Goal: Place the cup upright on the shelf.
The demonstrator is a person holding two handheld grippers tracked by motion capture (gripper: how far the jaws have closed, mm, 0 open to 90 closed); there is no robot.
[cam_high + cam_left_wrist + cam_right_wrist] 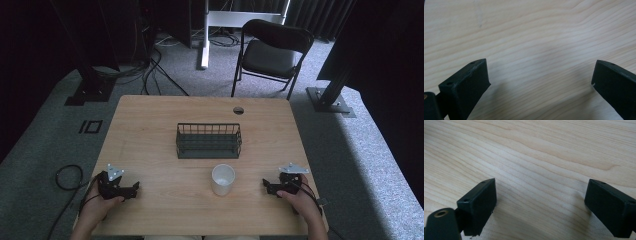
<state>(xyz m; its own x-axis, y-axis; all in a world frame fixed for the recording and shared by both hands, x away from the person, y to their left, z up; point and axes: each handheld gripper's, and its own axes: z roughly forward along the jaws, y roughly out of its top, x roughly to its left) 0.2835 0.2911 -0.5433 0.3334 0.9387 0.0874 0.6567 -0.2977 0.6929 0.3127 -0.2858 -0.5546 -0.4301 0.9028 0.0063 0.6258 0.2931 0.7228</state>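
Cup (pixel 222 179) between left gripper (pixel 131 190) and right gripper (pixel 267 186) — untouched.

No legible text, label, brand, number or sign is found on any surface inspected. The white cup (pixel 223 178) carries no print on its visible side. The wire basket (pixel 208 141) bears no tag. The wooden table (pixel 150 150) shows grain alone in the high view and in both gripper views. A dark outlined rectangle on the carpet (pixel 91 126) holds no readable characters.
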